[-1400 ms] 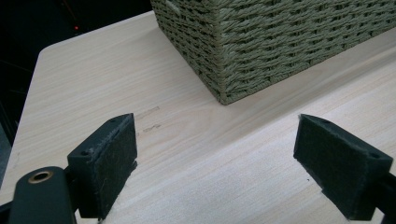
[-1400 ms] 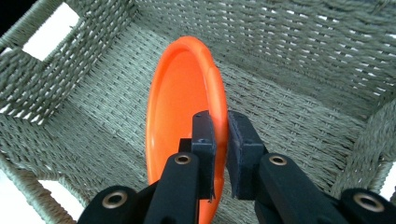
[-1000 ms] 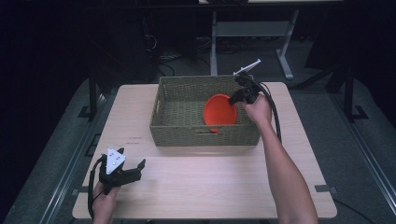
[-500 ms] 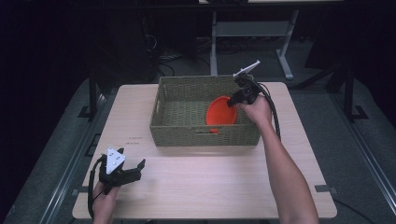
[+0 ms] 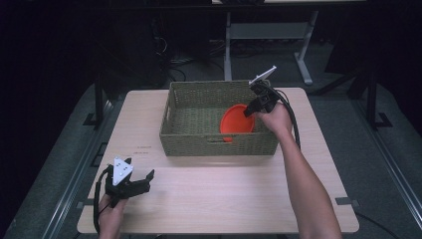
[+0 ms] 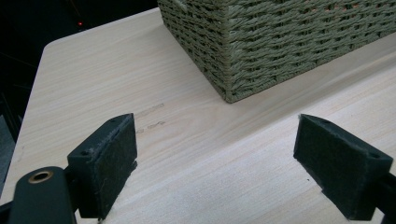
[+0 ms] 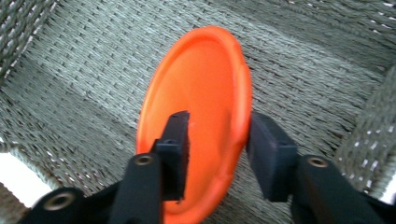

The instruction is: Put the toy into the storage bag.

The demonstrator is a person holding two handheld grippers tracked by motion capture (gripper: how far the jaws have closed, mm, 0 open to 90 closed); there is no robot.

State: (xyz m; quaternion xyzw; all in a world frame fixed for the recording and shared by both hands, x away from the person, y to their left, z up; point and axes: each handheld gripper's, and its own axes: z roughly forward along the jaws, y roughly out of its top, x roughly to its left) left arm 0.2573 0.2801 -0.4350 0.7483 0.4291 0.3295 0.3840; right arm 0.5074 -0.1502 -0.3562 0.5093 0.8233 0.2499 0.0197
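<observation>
Orange plate (image 7: 196, 107) stands (tilted, inside the basket (image 5: 199, 107)) between the right gripper (image 7: 217, 154), whose jaws have just been opening.

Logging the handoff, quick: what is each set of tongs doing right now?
Left tongs: open, nothing between them, resting low over the table.
Right tongs: have just been opening, pads apart around the orange plate rim inside the wicker basket.

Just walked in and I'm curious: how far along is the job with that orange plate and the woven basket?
Nearly done, it seems. The orange plate is already inside the woven basket, leaning tilted. The right hand-held gripper has just been opening its jaws; the plate's edge sits between them, and the pads look just clear of it. What's left: pull that gripper out of the basket. The left hand-held gripper rests open over the table.
</observation>
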